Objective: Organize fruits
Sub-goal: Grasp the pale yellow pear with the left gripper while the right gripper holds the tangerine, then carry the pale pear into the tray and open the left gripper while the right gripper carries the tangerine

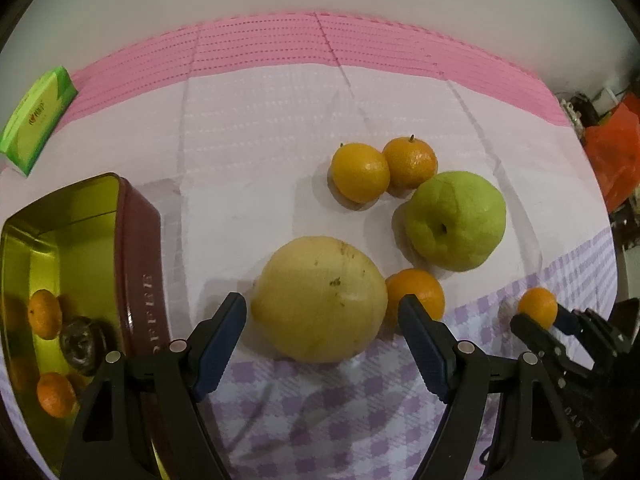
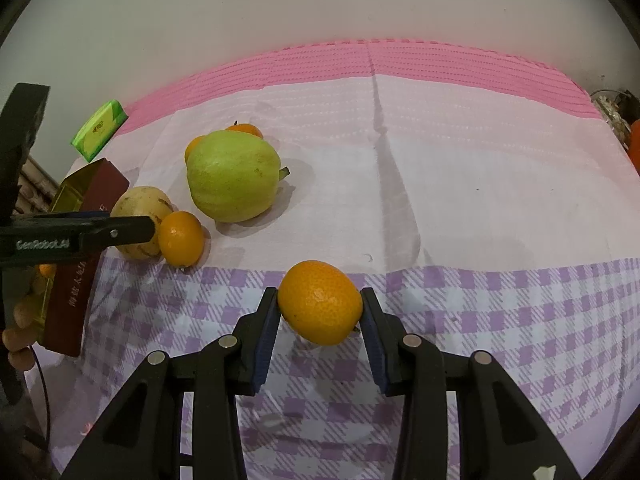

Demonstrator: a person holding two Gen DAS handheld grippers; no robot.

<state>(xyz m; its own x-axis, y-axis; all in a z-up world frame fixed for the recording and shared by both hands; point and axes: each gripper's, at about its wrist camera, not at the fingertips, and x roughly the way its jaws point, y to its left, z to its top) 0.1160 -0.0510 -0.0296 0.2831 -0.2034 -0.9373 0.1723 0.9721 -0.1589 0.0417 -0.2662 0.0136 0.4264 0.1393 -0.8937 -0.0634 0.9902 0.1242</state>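
My left gripper (image 1: 322, 302) stands open astride a big yellow fruit (image 1: 320, 300), its pads just clear of both sides. A small orange (image 1: 418, 292) lies against that fruit, right behind the right-hand finger. Farther back sit a green fruit (image 1: 456, 220) and two oranges (image 1: 360, 172). A dark red tin (image 1: 140, 248) with a gold inside, at the left, holds two oranges (image 1: 45, 312) and a dark round thing (image 1: 82, 344). My right gripper (image 2: 320, 296) is shut on another orange (image 2: 320, 302) over the purple checked cloth (image 2: 500, 320).
A green box (image 1: 38, 118) lies at the back left on the pink mat (image 1: 320, 40). An orange bag (image 1: 612, 152) sits beyond the table's right edge. A plain wall stands behind the table. Bare white cloth (image 2: 460, 168) stretches to the right of the fruits.
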